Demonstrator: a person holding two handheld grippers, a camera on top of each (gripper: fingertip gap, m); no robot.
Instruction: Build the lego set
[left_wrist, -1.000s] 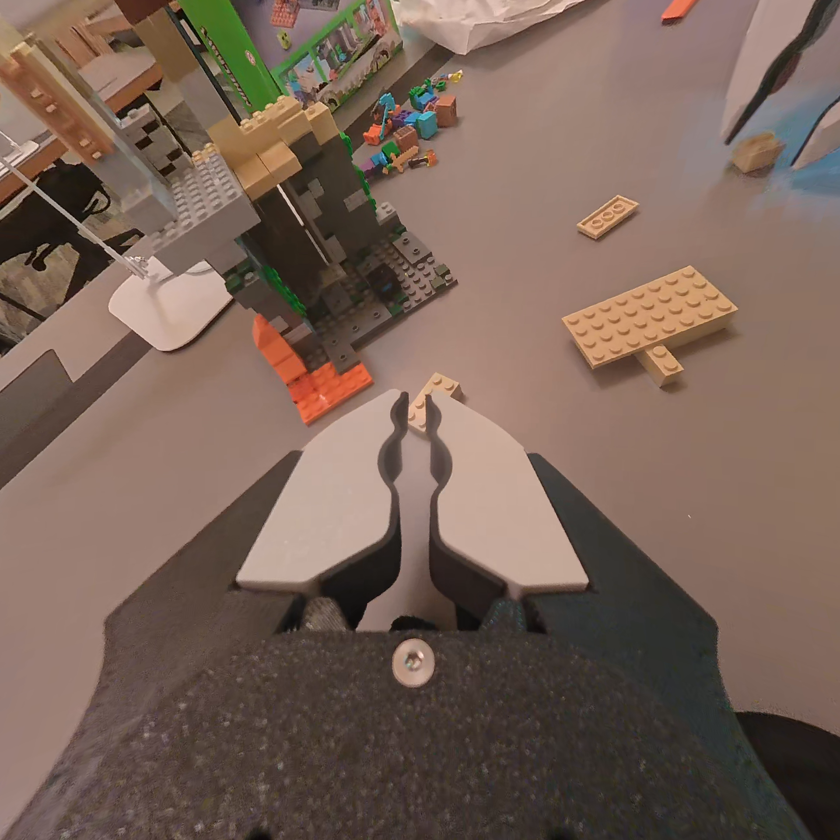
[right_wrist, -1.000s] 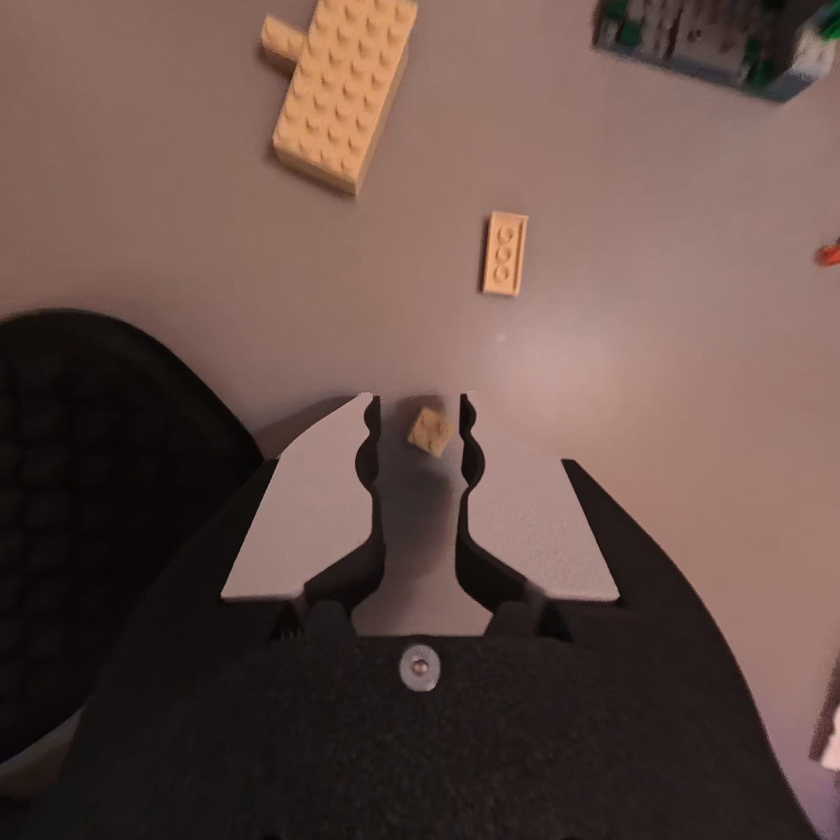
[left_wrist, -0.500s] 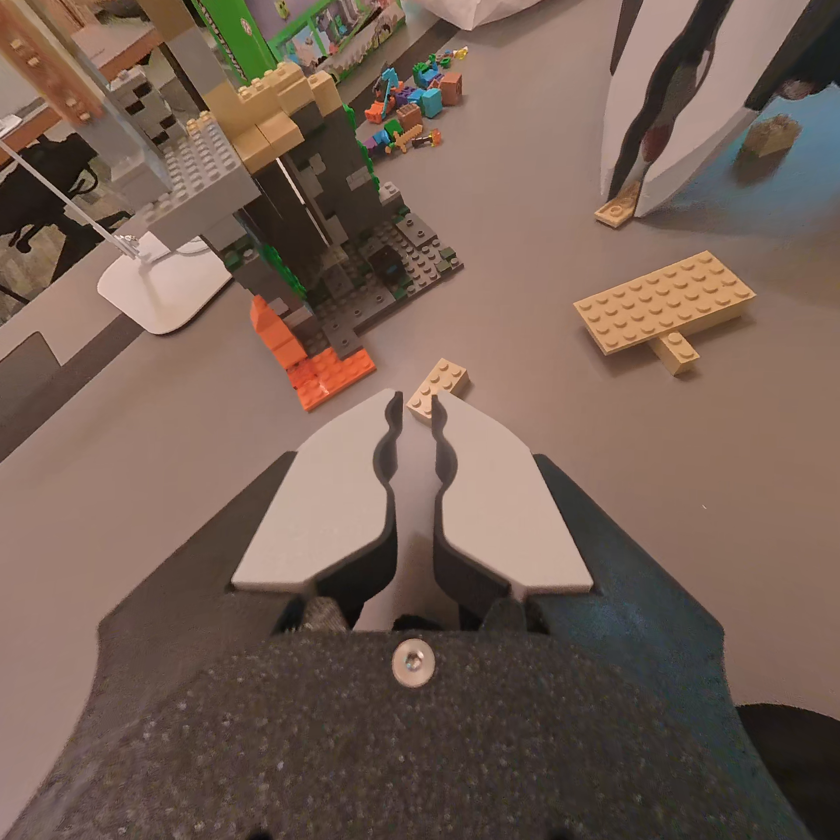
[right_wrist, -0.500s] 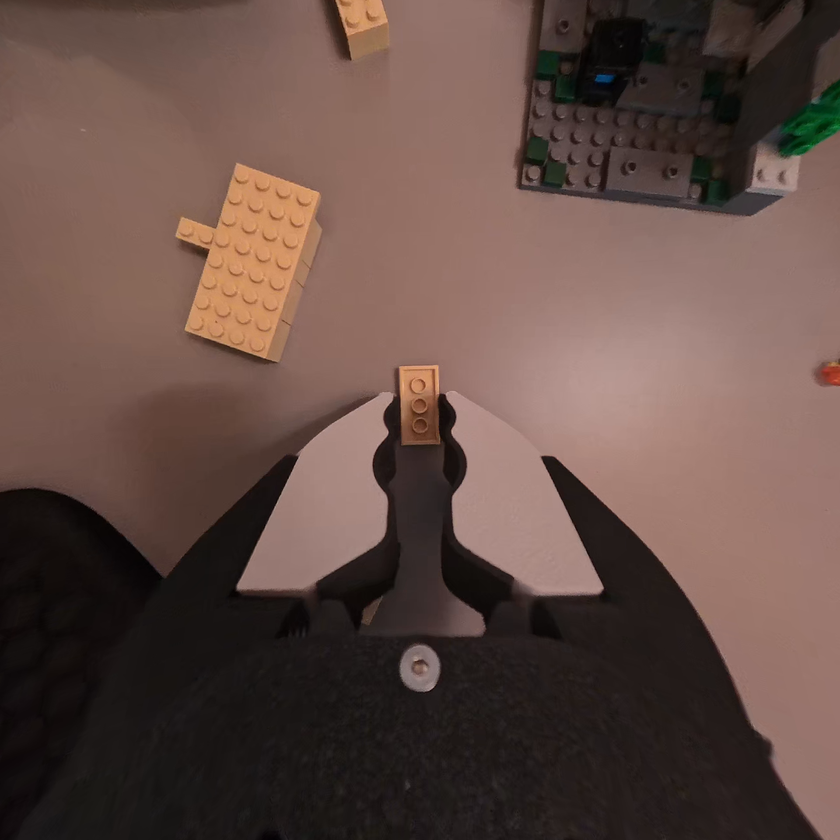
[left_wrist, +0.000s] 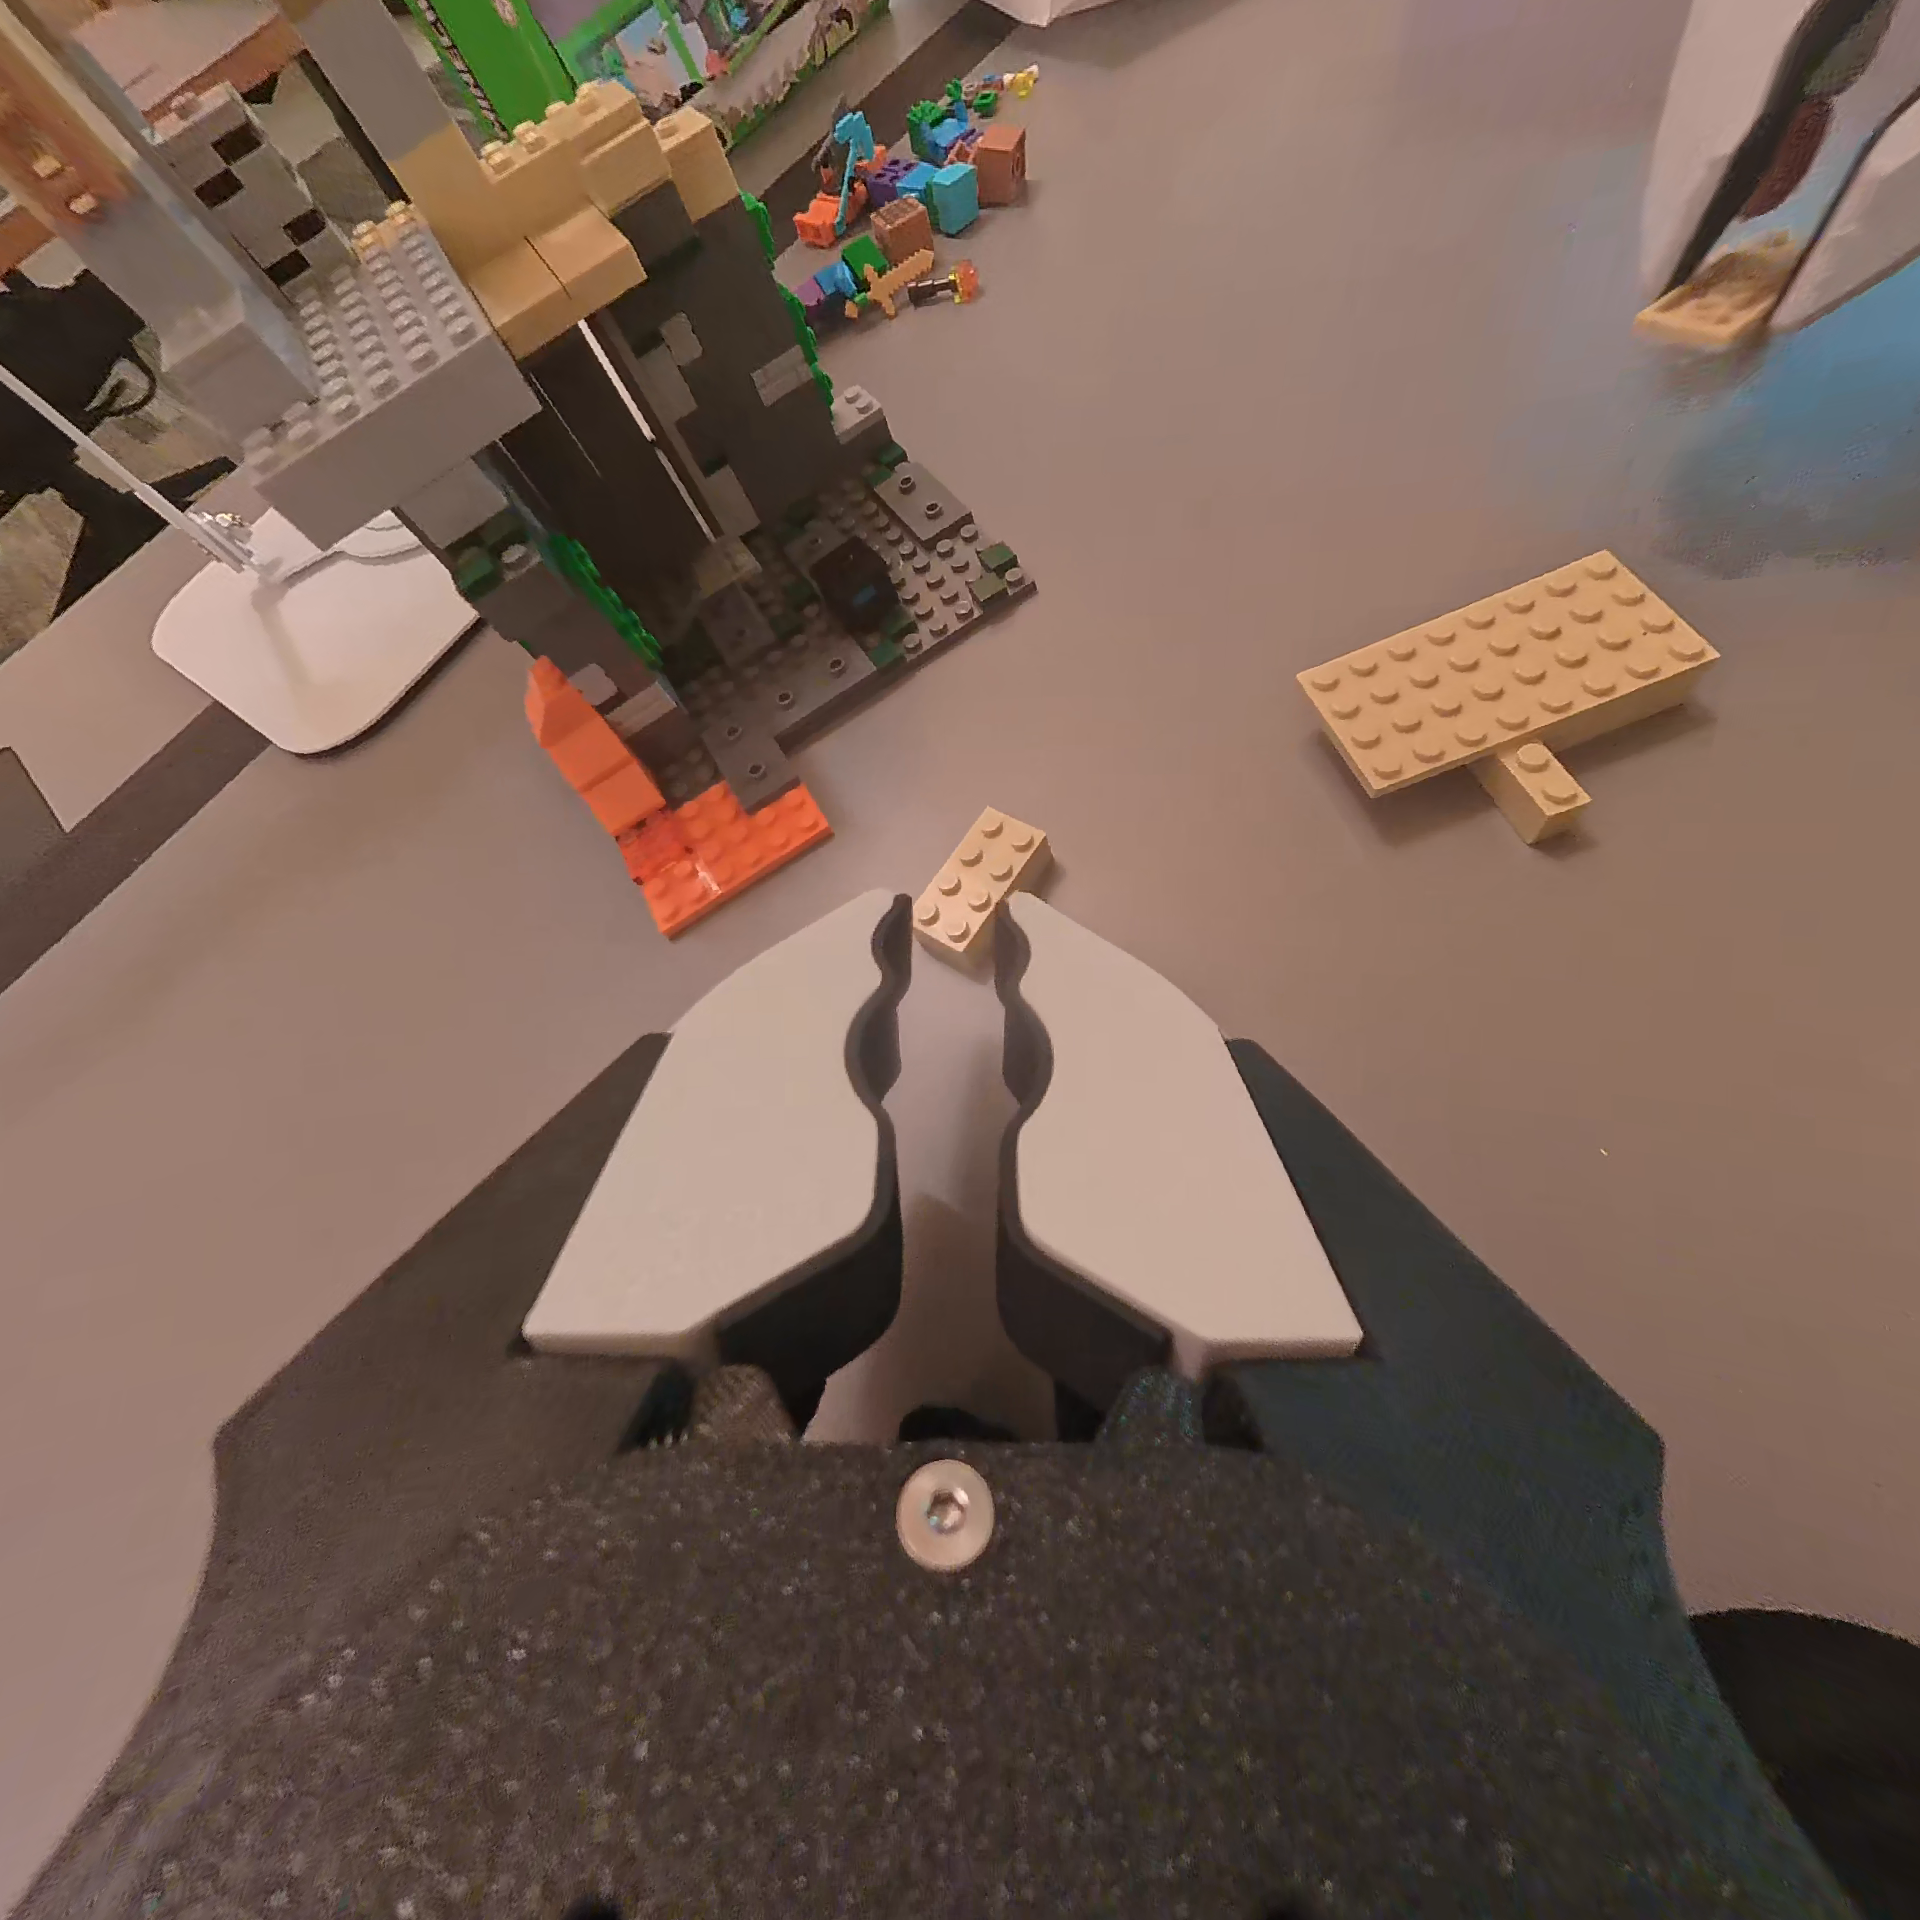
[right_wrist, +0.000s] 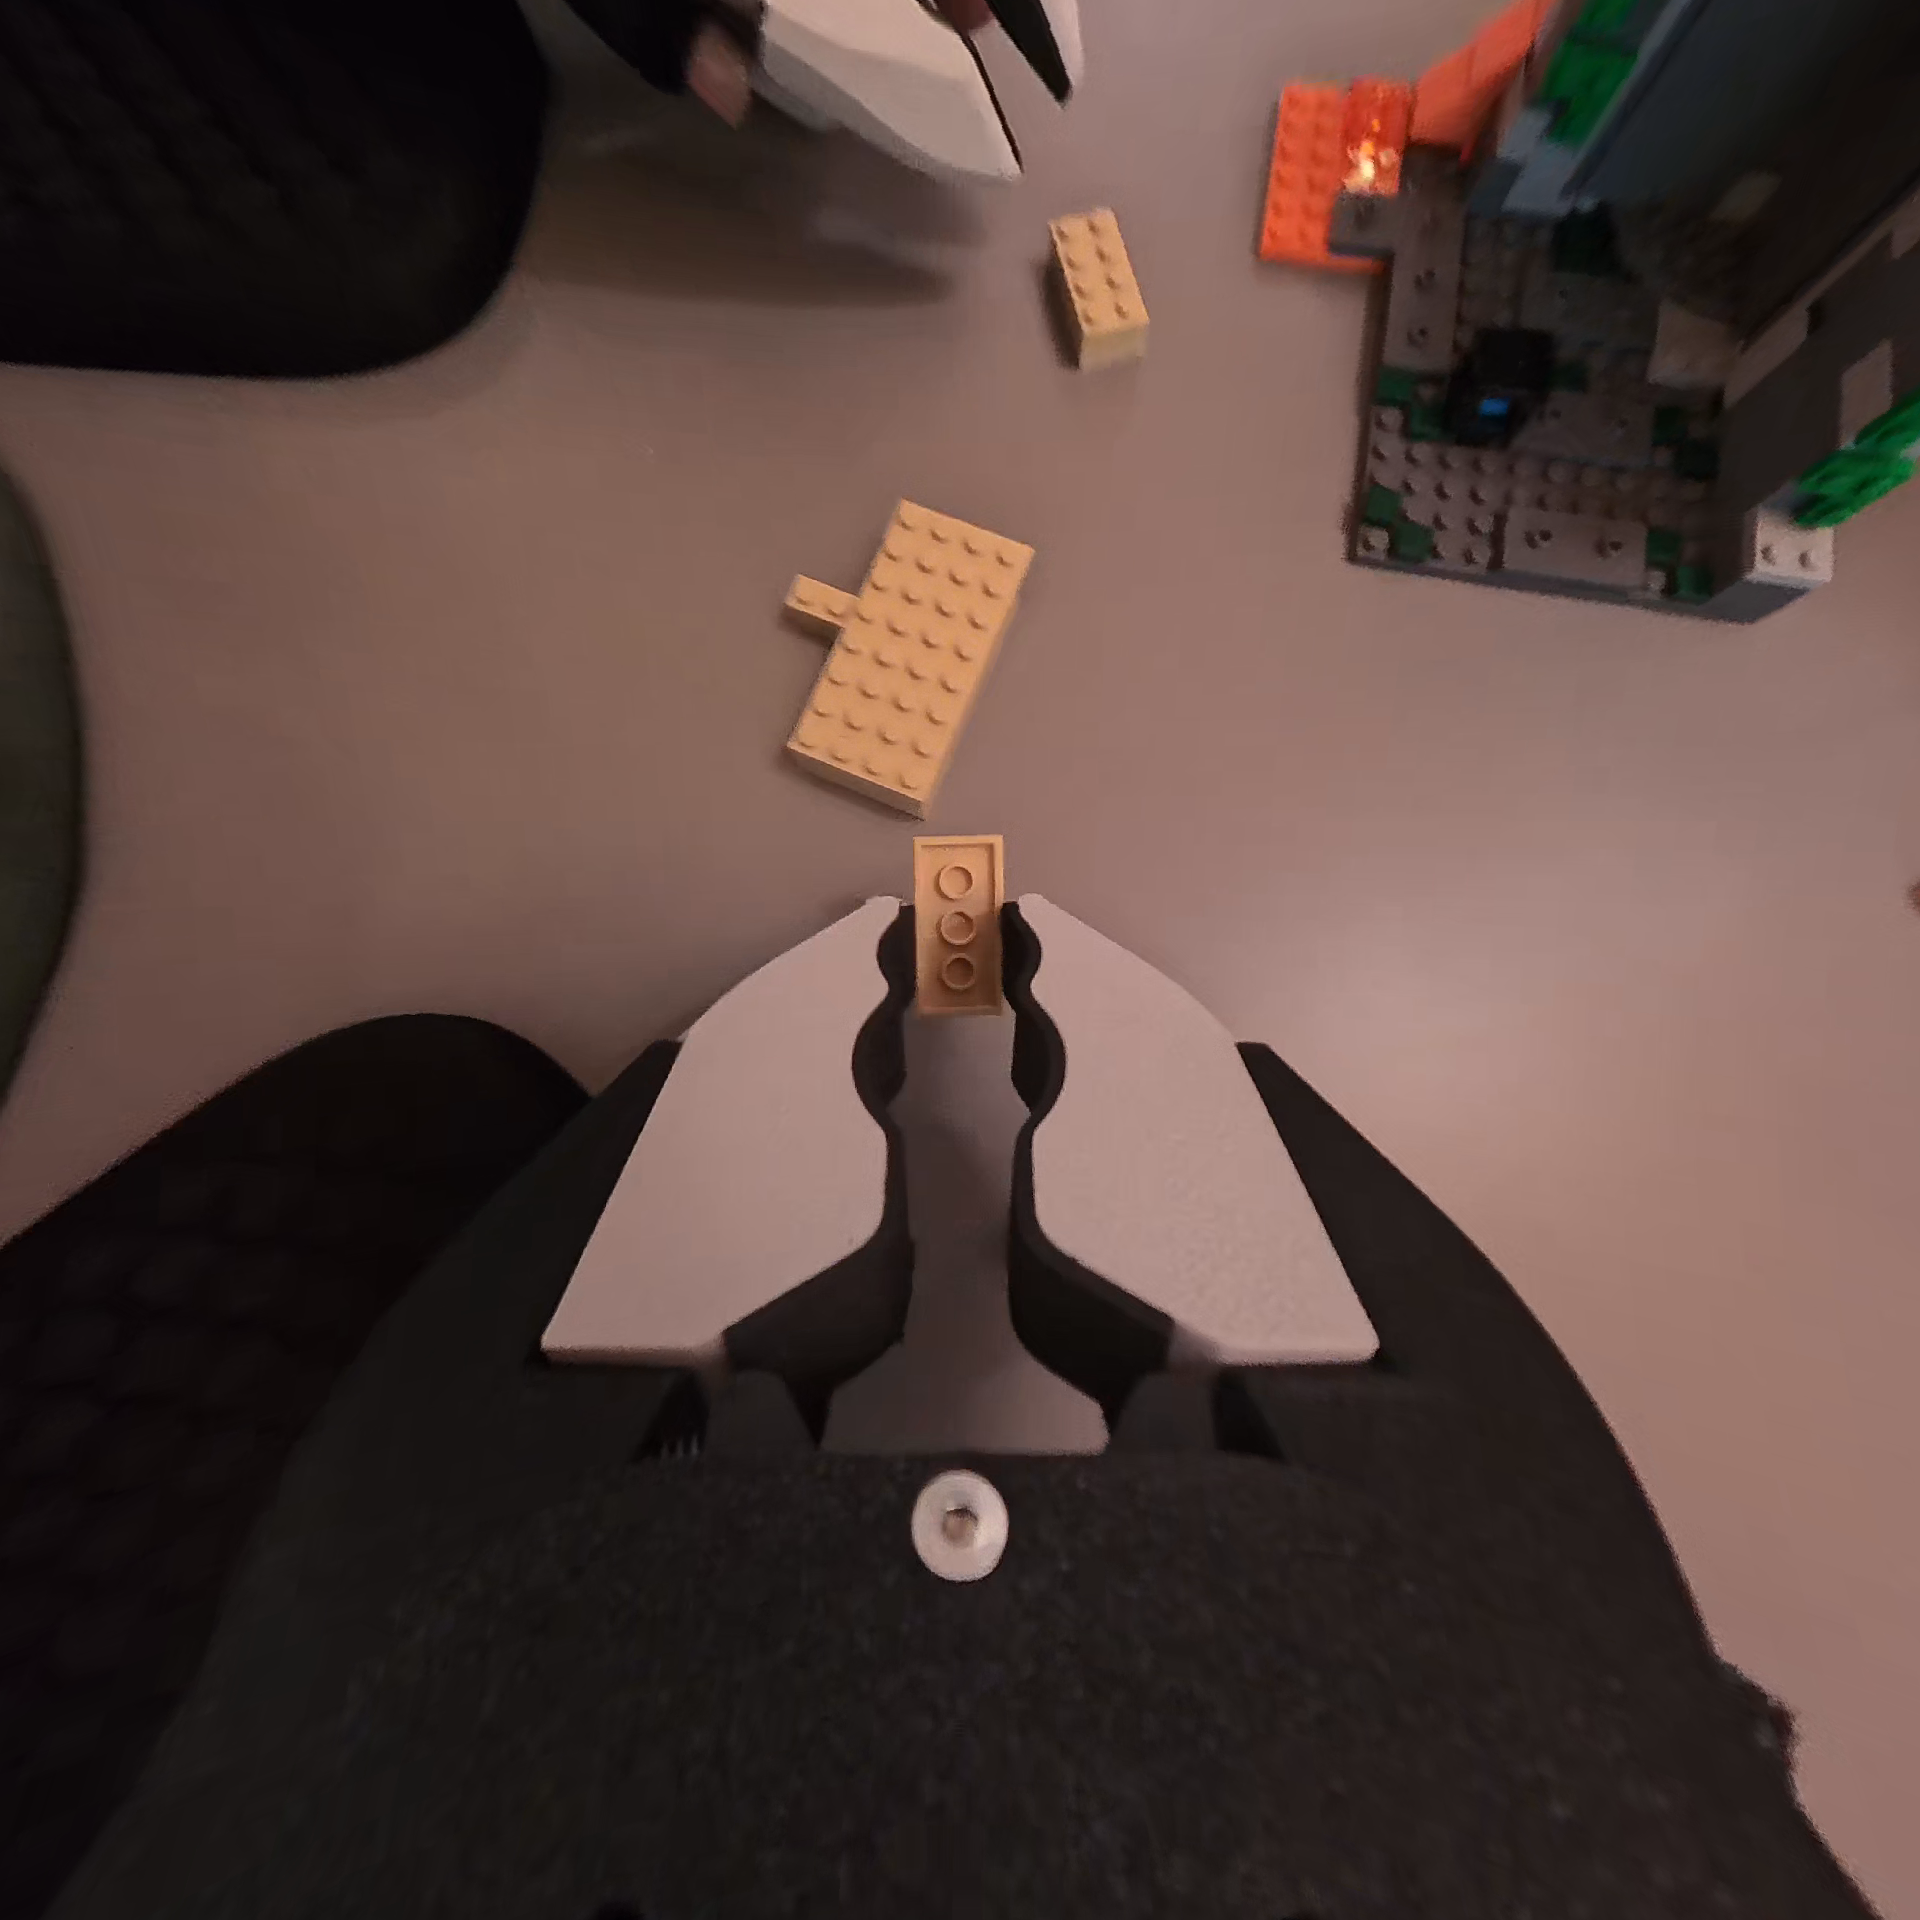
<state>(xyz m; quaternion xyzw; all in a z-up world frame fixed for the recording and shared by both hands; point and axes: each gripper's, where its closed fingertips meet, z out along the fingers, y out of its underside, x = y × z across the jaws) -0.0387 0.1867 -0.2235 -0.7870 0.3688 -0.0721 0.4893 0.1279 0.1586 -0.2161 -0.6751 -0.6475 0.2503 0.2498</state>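
Note:
My right gripper (right_wrist: 961, 912) is shut on a small tan plate (right_wrist: 958, 873), held underside up above the table, just short of the large tan plate (right_wrist: 914, 655) with a small brick stuck out from under it. My left gripper (left_wrist: 951, 920) is slightly open and empty, low over the table. Its tips sit just behind a tan 2x4 brick (left_wrist: 982, 883) lying loose near the orange corner (left_wrist: 727, 842) of the tall grey and green build (left_wrist: 644, 468). In the left wrist view the right gripper (left_wrist: 1714, 281) shows blurred at the top right with the small plate (left_wrist: 1704, 307).
A pile of small coloured pieces (left_wrist: 914, 218) and a green box (left_wrist: 644, 62) lie behind the build. A white stand base (left_wrist: 312, 644) sits at its left by the table edge. A dark padded object (right_wrist: 208, 156) lies at the right wrist view's left. Left tips to right tips: about 20 centimetres. From the left gripper's tips to the white stand base (left_wrist: 312, 644) is close to 30 centimetres.
My right gripper left a small tan piece, closed on the small tan plate and lifted it toward the large plate. My left gripper opened slightly and more of the 2x4 brick shows.

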